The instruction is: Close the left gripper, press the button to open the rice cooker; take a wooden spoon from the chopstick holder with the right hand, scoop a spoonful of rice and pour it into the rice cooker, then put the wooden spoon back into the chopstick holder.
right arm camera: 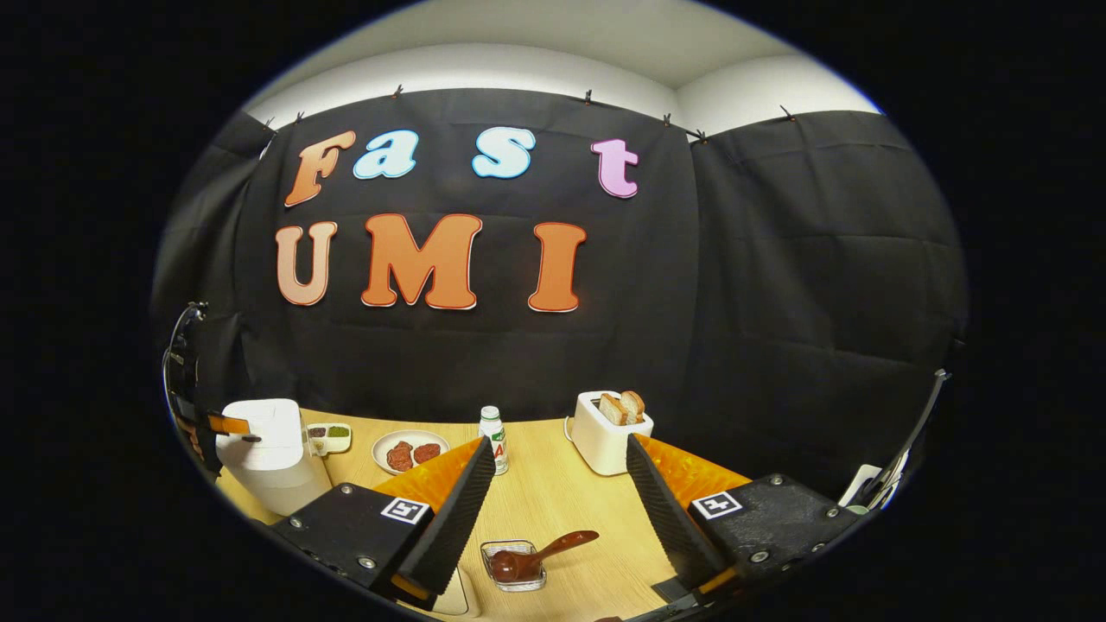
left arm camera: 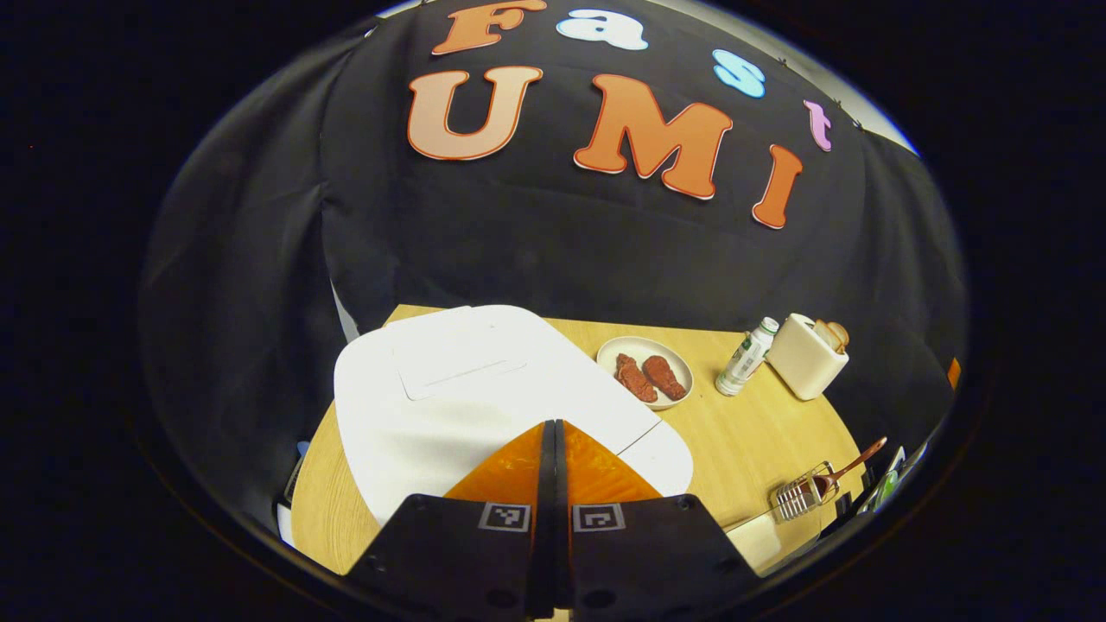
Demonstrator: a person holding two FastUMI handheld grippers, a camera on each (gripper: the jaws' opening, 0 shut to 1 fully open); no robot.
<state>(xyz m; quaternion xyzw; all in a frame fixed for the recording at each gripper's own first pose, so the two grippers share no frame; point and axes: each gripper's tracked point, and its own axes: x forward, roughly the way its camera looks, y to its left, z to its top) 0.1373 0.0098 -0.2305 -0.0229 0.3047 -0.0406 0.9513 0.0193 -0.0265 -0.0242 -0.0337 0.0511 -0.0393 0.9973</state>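
Note:
The white rice cooker sits under my left gripper, lid down. The left gripper is shut, with its jaws pressed together over the front part of the lid; whether it touches the lid I cannot tell. The right gripper view shows the same cooker at far left with the left gripper on top of it. The wooden spoon lies bowl-down in the wire chopstick holder. My right gripper hangs open above and behind the holder, holding nothing. The spoon and holder also sit at the table's right edge.
On the wooden table stand a plate of meat pieces, a small bottle, a toaster with bread and a small divided dish. A pale object lies near the holder, partly hidden.

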